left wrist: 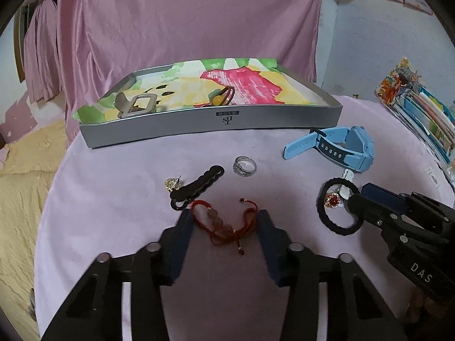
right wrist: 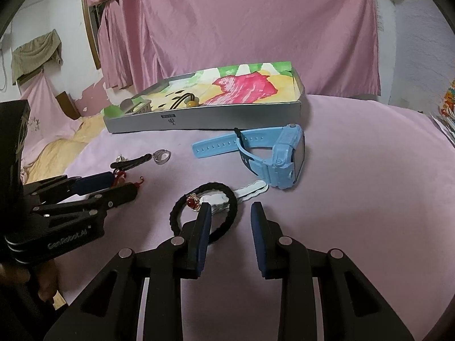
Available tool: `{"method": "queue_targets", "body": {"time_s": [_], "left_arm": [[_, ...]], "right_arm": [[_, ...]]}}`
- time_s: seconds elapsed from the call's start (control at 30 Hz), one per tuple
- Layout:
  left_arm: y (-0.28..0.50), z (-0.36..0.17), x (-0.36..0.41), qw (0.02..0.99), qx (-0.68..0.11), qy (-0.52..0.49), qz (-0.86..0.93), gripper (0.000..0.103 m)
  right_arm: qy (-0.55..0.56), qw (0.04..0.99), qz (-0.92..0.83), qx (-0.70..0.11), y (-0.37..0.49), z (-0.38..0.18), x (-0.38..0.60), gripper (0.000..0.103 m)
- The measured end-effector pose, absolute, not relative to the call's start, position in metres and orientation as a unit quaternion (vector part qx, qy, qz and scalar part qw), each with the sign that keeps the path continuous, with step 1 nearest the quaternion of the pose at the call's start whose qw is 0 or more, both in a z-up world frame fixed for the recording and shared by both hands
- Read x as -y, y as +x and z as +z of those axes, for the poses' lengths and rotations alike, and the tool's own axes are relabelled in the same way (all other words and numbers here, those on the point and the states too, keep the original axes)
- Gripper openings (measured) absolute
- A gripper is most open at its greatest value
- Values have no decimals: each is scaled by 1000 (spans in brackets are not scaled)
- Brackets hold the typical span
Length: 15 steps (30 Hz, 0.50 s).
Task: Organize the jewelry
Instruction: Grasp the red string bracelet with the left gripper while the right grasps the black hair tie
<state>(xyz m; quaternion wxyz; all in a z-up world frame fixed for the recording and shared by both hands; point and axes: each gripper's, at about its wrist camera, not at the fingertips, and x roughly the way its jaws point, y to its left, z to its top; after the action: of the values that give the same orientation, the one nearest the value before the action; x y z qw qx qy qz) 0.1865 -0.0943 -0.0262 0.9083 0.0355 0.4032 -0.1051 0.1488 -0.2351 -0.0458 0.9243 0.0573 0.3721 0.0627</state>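
— What are you working on, and where?

— A round table [left wrist: 119, 199] under a pale pink cloth, pink curtains [left wrist: 184, 28] hung behind it, a yellow quilt [left wrist: 25, 184] low on the left.

— What lies around?

— At the far side, one grey tray [left wrist: 284, 119] lined with a bright printed paper; in it one beige hair claw [left wrist: 136, 105] on the left and one hair tie with a yellow bead [left wrist: 220, 98] near the middle. On the cloth: one blue watch [left wrist: 349, 147] to the right, one silver ring [left wrist: 244, 166] in the middle, one black hair clip [left wrist: 197, 184] with one gold earring [left wrist: 171, 184] just left of it, one black hair band [right wrist: 204, 207] ringing one red-stone ring [right wrist: 192, 202], a white clip [right wrist: 250, 190] poking out behind.

— And your tools?

— My left gripper [left wrist: 224, 221] straddles the red cord bracelet [left wrist: 227, 224], near centre; its jaws are apart, and I think the pads aren't pressing it yet, though the cord hugs the left one. My right gripper [right wrist: 231, 209] is unclenched, its left finger [right wrist: 203, 227] lying over the black hair band, nothing grasped.
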Motion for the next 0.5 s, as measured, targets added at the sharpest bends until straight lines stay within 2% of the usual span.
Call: {"method": "queue_targets", "body": {"time_s": [0.2, 0.27, 0.5], "left_arm": [[186, -26, 88, 911, -399, 29, -99, 22], [185, -26, 84, 912, -398, 21, -98, 12], [177, -24, 74, 914, -385, -17, -125, 9]], "right_arm": [[48, 925, 63, -373, 150, -46, 233, 11], [55, 924, 66, -372, 150, -47, 234, 6], [100, 924, 108, -353, 147, -47, 246, 5]]}}
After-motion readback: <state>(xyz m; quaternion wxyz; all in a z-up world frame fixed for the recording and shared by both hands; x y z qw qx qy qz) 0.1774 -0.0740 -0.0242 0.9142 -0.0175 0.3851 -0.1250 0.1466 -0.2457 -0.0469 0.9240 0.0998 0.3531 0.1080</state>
